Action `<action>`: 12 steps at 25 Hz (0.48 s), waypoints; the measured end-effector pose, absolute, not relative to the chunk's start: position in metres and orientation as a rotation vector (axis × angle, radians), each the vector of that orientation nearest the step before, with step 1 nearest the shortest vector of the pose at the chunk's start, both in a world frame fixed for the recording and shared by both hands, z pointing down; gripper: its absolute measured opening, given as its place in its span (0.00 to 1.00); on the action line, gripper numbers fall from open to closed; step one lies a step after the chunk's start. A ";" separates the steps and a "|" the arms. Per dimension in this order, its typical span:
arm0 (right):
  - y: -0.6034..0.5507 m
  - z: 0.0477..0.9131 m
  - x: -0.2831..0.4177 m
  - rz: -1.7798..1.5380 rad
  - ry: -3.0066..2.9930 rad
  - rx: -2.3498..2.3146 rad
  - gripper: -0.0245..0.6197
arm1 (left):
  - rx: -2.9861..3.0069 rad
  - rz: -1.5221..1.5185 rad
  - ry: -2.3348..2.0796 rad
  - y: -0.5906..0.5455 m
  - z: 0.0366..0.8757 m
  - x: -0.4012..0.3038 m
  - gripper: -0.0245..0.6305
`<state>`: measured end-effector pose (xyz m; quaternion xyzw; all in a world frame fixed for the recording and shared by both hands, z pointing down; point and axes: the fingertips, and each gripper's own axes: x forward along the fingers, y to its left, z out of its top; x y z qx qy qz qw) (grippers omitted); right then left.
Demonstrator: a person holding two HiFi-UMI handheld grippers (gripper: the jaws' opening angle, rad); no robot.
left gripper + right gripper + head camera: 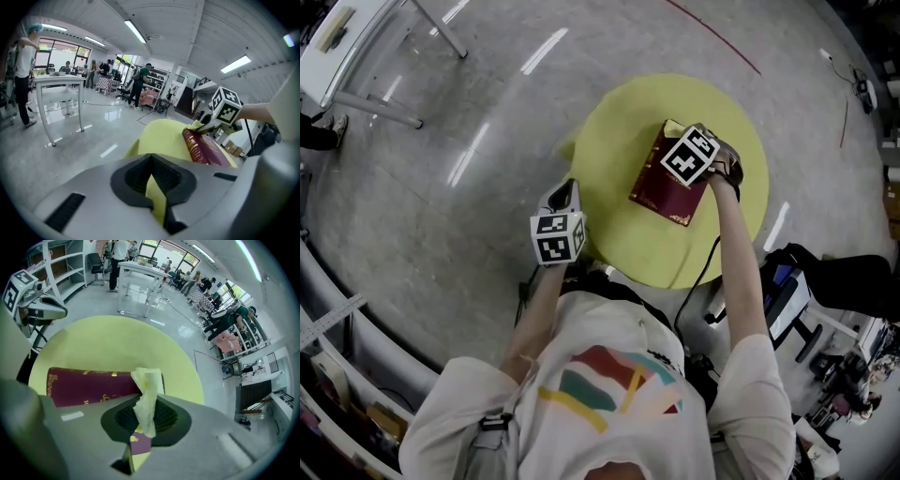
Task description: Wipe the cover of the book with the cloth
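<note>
The book (pixel 668 180), maroon with gilt lettering, lies flat under and just ahead of the right gripper (pixel 146 420), cover up so it can be rubbed; that gripper's jaws are pinched on the cloth (pixel 146 397), a pale crumpled wad sticking out past the tips, probably so that fabric and not plastic meets the cover; it sits over the book's far end, which looks like one end of a stroke. The left gripper (pixel 562 220) hangs well to the side by the table's near edge, jaws pressed together on nothing; the book is unsteadied and may slide. The round yellow table (pixel 619 246) stands on a glossy grey floor (pixel 441 187); beyond are a white table (pixel 56 80), ceiling strip lights (pixel 136 30) and distant people.
</note>
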<state>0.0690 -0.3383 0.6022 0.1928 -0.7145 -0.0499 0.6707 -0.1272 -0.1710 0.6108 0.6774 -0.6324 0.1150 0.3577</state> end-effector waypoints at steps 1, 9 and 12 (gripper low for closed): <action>-0.331 0.603 0.068 -0.115 -1.612 0.423 0.08 | 1.757 0.298 -1.630 -0.172 0.609 -0.126 0.06; -0.247 0.603 0.058 -0.119 -1.628 0.332 0.08 | 1.823 0.306 -1.607 -0.178 0.598 -0.110 0.06; -0.209 0.603 0.051 -0.117 -1.635 0.292 0.08 | 1.832 0.306 -1.602 -0.180 0.595 -0.108 0.06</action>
